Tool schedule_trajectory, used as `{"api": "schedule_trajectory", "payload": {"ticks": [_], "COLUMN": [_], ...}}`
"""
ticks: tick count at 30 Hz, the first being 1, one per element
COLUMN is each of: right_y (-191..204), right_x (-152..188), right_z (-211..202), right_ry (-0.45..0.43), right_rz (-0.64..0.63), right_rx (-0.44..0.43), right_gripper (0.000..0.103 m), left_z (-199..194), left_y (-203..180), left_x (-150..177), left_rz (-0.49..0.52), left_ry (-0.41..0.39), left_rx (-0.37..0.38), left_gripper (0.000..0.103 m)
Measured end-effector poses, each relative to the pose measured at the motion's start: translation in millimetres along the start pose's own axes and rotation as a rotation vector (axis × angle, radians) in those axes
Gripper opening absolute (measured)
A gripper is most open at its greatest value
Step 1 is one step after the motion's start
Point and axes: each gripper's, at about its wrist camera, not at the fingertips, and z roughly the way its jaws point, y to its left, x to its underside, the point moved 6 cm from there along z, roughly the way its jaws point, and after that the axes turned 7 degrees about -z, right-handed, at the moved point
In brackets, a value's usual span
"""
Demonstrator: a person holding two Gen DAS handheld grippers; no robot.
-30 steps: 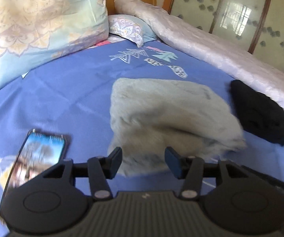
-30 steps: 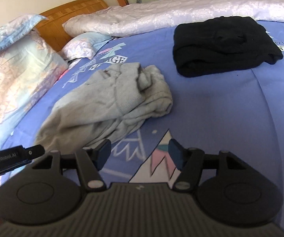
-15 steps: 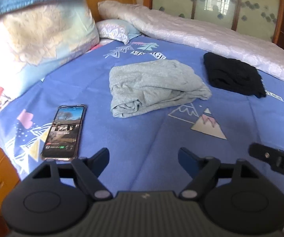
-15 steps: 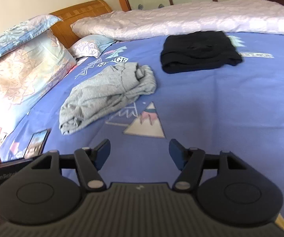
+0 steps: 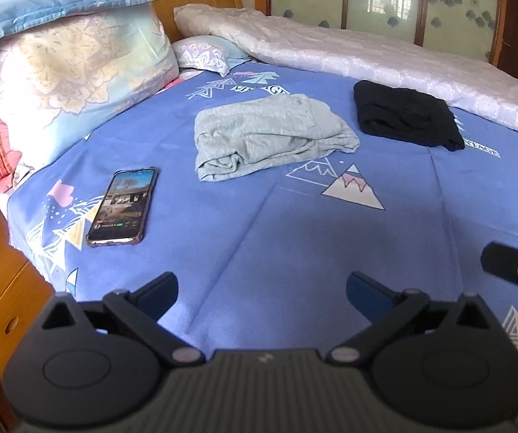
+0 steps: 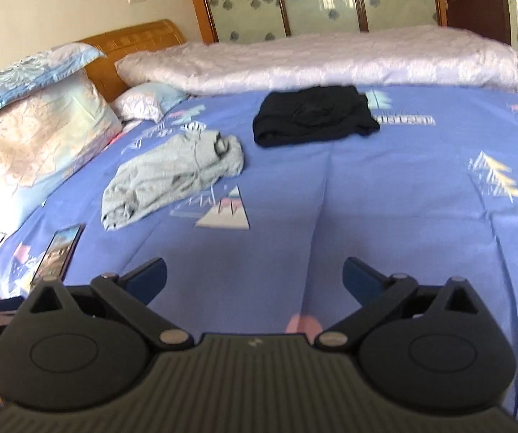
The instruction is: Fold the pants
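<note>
While gray pants (image 5: pixel 270 133) lie folded, both grippers gape empty.

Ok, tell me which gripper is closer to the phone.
Left. The left gripper hangs open over bare sheet with the phone just ahead to its left. The right gripper, also open, sits farther right, the phone at its far left edge.
</note>
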Motion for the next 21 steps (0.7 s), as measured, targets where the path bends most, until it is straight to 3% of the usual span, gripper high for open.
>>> {"api": "schedule_trajectory", "payload": {"ticks": [12,21], "right_y": [-6.8,-2.2], "right_x": [8.8,10.8], "right_z": [13.1,21.6], "right_ry": [0.048,0.081], "right_rz": [0.104,0.085], "right_rx": [0.048,0.033], "right_gripper": [0.103,0.103], "left_z": [18.5,19.4], "left_y": [12.7,12.7], "left_x": [5.0,2.0], "left_rz": [-0.021,0.060], "left_ry": [0.029,-0.014], "left_rx": [-0.005,-0.105], "left_gripper": [0.103,0.103]}}
